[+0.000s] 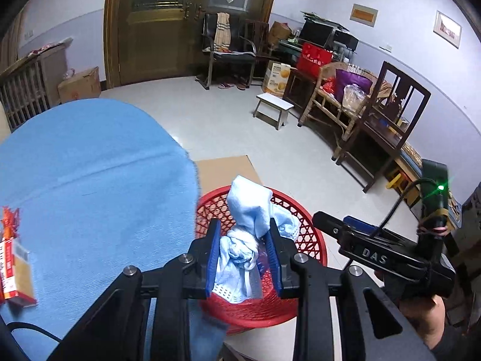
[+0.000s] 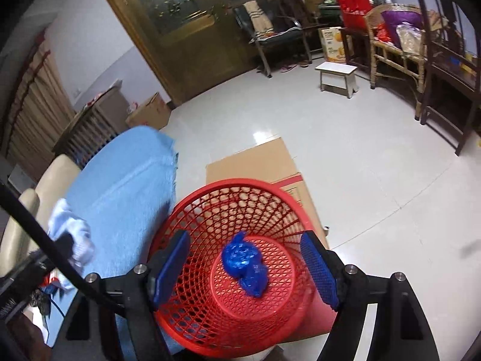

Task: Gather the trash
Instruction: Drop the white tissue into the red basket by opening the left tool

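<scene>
My left gripper (image 1: 244,258) is shut on a crumpled light blue cloth wad (image 1: 248,210) and holds it above the near rim of the red mesh basket (image 1: 309,240). In the right wrist view the wad (image 2: 70,234) shows at the left, over the blue table. My right gripper (image 2: 245,266) is open and empty, directly above the red basket (image 2: 210,210). A crumpled blue plastic bag (image 2: 245,263) lies on the basket's bottom. The right gripper also shows in the left wrist view (image 1: 327,221), to the right of the basket.
A table with a blue cloth (image 1: 90,174) stands left of the basket. An orange and white carton (image 1: 13,273) lies on it. Flat cardboard (image 2: 255,162) lies under the basket on the tiled floor. A white stool (image 1: 273,109), chairs and boxes stand along the far wall.
</scene>
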{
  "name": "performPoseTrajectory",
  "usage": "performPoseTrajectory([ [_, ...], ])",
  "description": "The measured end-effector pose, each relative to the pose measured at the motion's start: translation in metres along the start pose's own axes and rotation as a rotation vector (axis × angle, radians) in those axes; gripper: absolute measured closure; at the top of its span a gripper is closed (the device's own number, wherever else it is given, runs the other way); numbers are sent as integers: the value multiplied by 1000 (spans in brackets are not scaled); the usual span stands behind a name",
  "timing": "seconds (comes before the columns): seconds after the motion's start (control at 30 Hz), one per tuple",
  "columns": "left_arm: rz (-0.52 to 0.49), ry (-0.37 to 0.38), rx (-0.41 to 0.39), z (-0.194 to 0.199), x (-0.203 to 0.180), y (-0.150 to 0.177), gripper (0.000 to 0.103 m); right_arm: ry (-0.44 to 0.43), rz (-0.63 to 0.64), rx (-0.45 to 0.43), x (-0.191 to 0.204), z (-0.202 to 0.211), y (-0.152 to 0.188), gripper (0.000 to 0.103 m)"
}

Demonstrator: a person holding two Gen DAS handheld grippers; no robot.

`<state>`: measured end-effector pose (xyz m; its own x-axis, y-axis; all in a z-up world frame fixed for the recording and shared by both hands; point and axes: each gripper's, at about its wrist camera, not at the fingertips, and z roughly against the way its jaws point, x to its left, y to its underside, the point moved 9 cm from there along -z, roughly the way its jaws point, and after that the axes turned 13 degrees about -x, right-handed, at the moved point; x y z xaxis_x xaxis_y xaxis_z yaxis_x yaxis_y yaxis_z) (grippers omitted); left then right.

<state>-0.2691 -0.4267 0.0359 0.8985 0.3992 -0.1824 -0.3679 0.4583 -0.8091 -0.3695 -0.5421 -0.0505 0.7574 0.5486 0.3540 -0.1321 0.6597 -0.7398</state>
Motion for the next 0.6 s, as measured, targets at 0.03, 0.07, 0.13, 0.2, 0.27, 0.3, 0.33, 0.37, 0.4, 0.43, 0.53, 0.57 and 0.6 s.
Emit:
performPoseTrajectory([
  [0.03, 5, -3, 5, -4, -2, 0, 65, 3, -6, -2, -3, 1, -1, 24],
  [0.07, 12, -4, 13, -8, -2, 0, 59, 9, -14, -4, -7, 2, -2, 24],
  [0.13, 32, -13, 14, -12, -2, -1, 31, 16, -23, -9, -12, 3, -3, 24],
  [0.2, 59, -22, -15, -8, 5, -4, 30, 19, -28, -11, -15, 5, -4, 24],
  [0.27, 80, -29, -22, -3, 14, -6, 29, 18, -28, -12, -15, 6, -3, 24],
  [0.3, 90, -37, -27, 0, 19, -7, 29, 18, -26, -13, -15, 6, -3, 24],
  [0.33, 101, -40, -39, 3, 23, -8, 29, 17, -26, -10, -13, 6, -2, 24],
  [0.37, 110, -46, -50, 9, 29, -8, 29, 13, -27, -6, -12, 5, 0, 24],
  [0.4, 114, -54, -54, 12, 34, -7, 29, 6, -26, -4, -9, 5, 1, 24],
  [0.43, 122, -65, -60, 17, 40, -6, 29, 0, -21, -5, -5, 5, 2, 24],
  [0.53, 149, -108, -85, 35, 63, -3, 29, -23, 1, -3, 9, 6, 4, 24],
  [0.57, 160, -126, -95, 44, 73, 0, 29, -34, 10, -1, 16, 6, 6, 24],
  [0.6, 170, -140, -103, 50, 81, 2, 29, -43, 19, 4, 23, 5, 9, 24],
])
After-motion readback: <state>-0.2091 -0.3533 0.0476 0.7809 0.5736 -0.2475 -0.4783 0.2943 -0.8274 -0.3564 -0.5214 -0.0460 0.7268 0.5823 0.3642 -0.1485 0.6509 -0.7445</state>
